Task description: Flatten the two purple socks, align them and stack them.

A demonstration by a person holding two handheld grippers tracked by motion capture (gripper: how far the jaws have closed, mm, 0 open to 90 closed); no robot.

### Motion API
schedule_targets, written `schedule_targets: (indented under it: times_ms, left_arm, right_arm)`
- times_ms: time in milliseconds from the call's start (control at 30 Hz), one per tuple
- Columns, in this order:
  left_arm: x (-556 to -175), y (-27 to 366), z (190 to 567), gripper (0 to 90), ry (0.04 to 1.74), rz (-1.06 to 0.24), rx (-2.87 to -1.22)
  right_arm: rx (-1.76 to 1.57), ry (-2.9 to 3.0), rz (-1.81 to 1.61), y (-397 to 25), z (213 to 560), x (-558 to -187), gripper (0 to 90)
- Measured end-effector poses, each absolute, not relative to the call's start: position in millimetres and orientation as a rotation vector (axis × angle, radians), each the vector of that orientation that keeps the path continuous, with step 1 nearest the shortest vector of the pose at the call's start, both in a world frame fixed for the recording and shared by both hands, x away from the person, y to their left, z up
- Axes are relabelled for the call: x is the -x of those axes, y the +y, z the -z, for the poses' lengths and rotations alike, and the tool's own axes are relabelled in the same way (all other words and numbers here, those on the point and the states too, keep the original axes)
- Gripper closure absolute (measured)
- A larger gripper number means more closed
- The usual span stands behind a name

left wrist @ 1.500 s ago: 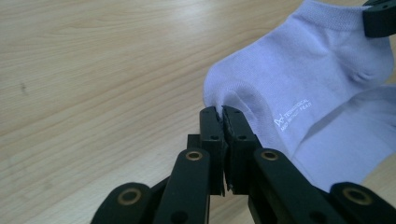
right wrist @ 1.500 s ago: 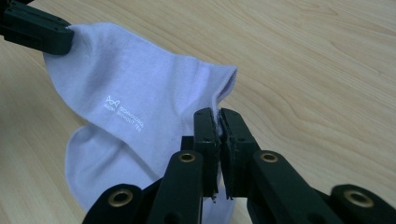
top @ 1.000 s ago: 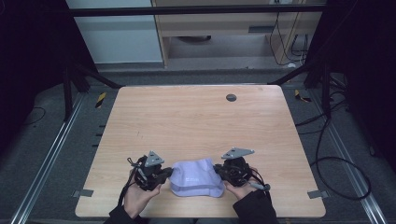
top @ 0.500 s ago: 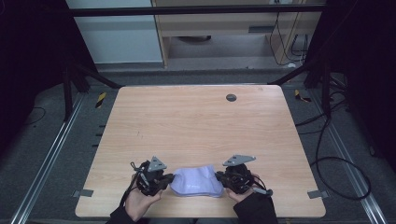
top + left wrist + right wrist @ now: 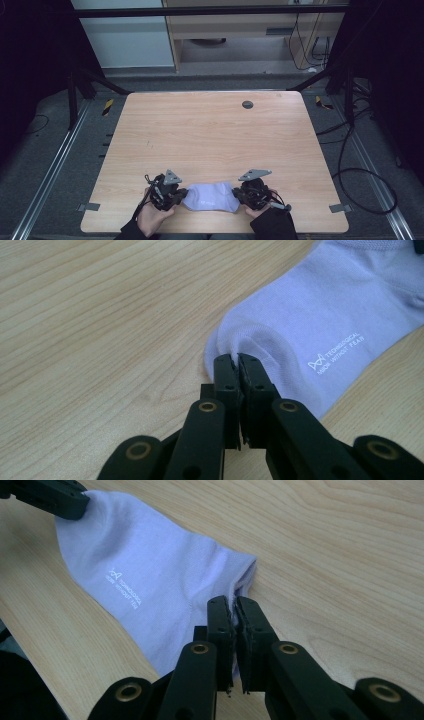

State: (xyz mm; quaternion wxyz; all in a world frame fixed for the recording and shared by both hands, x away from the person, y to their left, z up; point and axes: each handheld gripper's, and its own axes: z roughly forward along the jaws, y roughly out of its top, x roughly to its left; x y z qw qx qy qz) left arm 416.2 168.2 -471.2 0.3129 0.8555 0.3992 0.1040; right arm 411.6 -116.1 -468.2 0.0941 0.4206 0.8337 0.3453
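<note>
Sock [image 5: 210, 196], pale lilac, lies flat near the front edge of the wooden table [image 5: 210, 135], stretched lengthwise between the two grippers. In the left gripper view the left gripper [image 5: 238, 362] has its jaws pressed together on a small fold of knit at one rounded end of the sock, the fabric puckering where it is pinched. In the right gripper view the right gripper [image 5: 233, 605] is likewise clamped tight on the edge of the other end, where the layers of the cuff show as a thin doubled rim. A small white printed logo [image 5: 336, 352] sits on the upper face of the sock.

The sock looks light, soft and limp: it should drape and sag wherever it is unsupported, and it will stretch before it resists. Nothing about it is fragile or slippery, though a thin pinch of knit could slip out under a hard pull. The two ends, as taken now, seem the sensible places to hold, since they keep the length taut and the fabric flat; a deeper bite that catches both layers would likely be more secure than the bare edge.
</note>
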Motion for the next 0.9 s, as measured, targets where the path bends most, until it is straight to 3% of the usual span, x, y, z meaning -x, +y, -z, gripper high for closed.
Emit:
schedule_targets:
  times_ms: [167, 433, 900]
  left_arm:
    - [-416.9, 168.4, 474.4, 85.7, 1.051, -0.279, -2.261]
    - [-410.9, 170.6, 461.4, 69.0, 1.011, -0.380, -2.170]
    - [-411.4, 144.7, 484.8, 79.8, 0.956, -0.385, -2.226]
  right_arm:
    - [-1.250, 2.489, -0.981, -116.0, 474.9, -412.7, 81.4]
    - [-1.178, 2.418, -1.043, -120.4, 470.0, -411.2, 68.8]
    - [-1.060, 2.472, -1.168, -111.2, 490.1, -414.1, 82.7]
